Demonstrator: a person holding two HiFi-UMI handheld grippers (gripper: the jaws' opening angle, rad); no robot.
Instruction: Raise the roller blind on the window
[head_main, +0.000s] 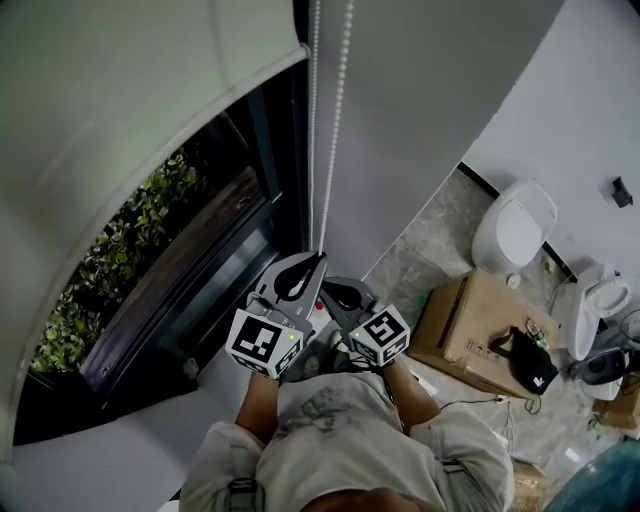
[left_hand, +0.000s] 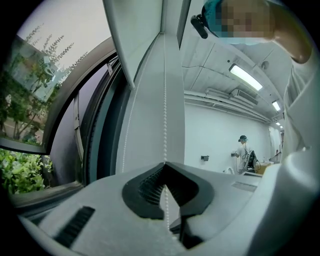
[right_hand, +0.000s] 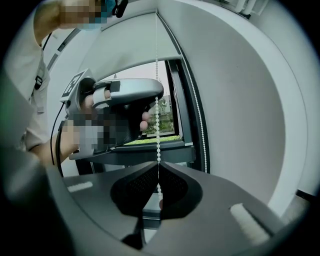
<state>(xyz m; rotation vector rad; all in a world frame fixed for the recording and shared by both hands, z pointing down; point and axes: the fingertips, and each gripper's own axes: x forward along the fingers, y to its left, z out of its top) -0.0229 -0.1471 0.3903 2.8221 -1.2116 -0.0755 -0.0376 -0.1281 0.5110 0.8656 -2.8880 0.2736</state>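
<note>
The white roller blind (head_main: 120, 100) hangs over the upper part of the dark-framed window (head_main: 190, 280). Its white bead chain (head_main: 335, 100) drops in two strands along the wall at the frame's right edge. My left gripper (head_main: 318, 258) is shut on one strand, which runs through its closed tips (left_hand: 165, 163) and on down between the jaws. Just below it, my right gripper (head_main: 332, 288) is shut on the same strand (right_hand: 158, 125), pinched at its tips (right_hand: 159, 163). In the right gripper view the left gripper (right_hand: 125, 95) sits directly above. The second strand (right_hand: 200, 130) hangs free by the wall.
Green shrubs (head_main: 120, 250) show outside the glass. On the floor to the right are a cardboard box (head_main: 470, 320) with a black bag (head_main: 530, 365) on it, and white toilets (head_main: 515, 230). A person (left_hand: 243, 150) stands far off in the room.
</note>
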